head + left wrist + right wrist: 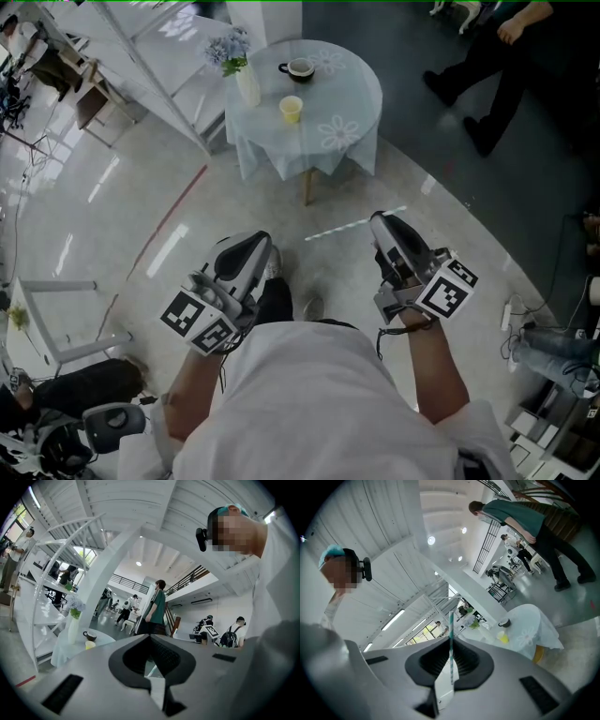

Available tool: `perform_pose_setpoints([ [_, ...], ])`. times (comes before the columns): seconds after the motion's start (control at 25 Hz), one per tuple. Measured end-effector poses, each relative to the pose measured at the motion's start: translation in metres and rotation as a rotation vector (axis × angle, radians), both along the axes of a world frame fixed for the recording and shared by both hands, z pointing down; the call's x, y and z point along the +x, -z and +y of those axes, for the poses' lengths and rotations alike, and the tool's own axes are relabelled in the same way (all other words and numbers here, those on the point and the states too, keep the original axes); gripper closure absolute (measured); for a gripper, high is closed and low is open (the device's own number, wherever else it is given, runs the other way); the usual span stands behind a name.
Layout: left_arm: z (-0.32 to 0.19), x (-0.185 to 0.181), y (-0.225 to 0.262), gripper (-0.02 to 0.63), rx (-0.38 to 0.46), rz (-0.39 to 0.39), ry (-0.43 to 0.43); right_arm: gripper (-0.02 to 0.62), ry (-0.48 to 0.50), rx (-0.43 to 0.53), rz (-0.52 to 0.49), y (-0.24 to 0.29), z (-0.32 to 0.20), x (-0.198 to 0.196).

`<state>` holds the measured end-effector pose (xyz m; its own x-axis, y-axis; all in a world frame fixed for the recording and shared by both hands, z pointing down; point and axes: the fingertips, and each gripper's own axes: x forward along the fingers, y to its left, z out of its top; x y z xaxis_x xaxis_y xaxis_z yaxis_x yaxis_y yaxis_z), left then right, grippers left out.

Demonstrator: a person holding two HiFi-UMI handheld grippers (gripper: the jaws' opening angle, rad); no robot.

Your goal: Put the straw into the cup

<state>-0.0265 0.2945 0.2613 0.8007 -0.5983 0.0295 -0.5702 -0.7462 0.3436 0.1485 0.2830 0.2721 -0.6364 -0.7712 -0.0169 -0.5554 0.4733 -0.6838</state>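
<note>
A small yellow cup [292, 109] stands on a round table [352, 89] with a pale blue cloth, well ahead of both grippers. A thin teal-and-white striped straw [342, 227] is pinched in my right gripper [379, 221] and sticks out sideways to the left over the floor. In the right gripper view the straw [451, 648] rises between the closed pads of that gripper [451, 637], and the cup [503, 638] is small and far off. My left gripper [265, 240] is shut with nothing in it, and its view shows the cup [90, 645] at the lower left.
On the table also stand a white vase of flowers [246, 84] and a dark mug [300, 68]. A white staircase frame [159, 56] runs along the table's left. A person in dark trousers [497, 56] walks at the upper right. Cables and equipment lie at the lower right.
</note>
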Motion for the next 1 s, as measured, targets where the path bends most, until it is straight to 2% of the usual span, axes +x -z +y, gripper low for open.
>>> perform_pose_setpoints([
  [0.28,-0.052,-0.018,-0.012,0.584,-0.016,0.002,-0.012,0.557,-0.011,-0.017,0.0,-0.011,-0.052,-0.017],
  [1.0,-0.232,-0.064,-0.039,0.584,-0.059,0.008,-0.075,0.557,-0.053,-0.085,0.018,-0.041,-0.224,-0.069],
])
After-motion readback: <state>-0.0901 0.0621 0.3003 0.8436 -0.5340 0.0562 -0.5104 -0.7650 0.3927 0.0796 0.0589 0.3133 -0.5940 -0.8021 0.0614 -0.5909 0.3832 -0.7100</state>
